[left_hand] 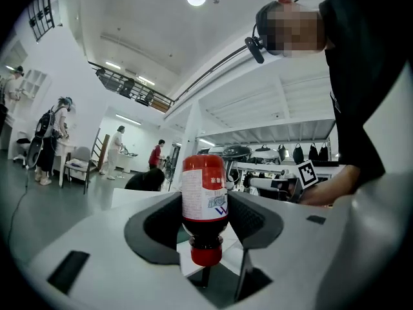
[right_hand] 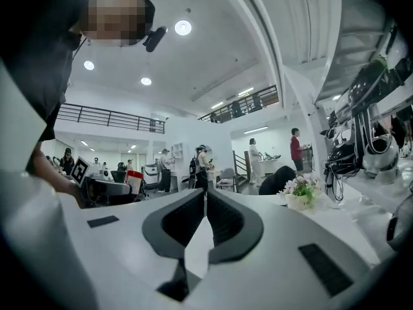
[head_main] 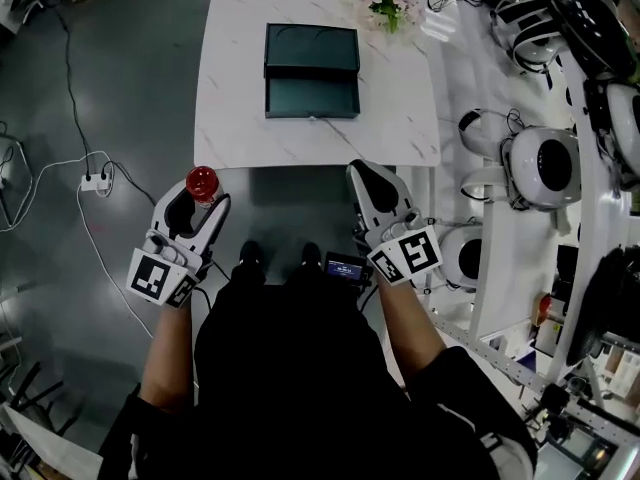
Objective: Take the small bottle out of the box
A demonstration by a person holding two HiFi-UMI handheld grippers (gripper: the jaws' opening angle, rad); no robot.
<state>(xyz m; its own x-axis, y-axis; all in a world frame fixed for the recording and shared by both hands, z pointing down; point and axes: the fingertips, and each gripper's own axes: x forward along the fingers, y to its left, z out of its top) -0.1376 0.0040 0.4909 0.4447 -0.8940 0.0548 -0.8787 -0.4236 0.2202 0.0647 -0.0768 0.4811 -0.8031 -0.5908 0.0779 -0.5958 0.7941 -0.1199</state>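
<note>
The left gripper (head_main: 203, 200) is clamping the small bottle (left_hand: 204, 196) at its body, with the long axis running along the jaws and the red cap pointing back toward the hand. It is hovering short of the table (head_main: 230, 118), well apart from the dark box (head_main: 311, 71). The right gripper (right_hand: 205, 199) is hovering alongside, its 2 jaws pressed together on nothing.

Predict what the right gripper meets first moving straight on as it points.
Probably the near edge of the white table, ahead of the right gripper; clearing that, the dark box. Height is unclear.
</note>
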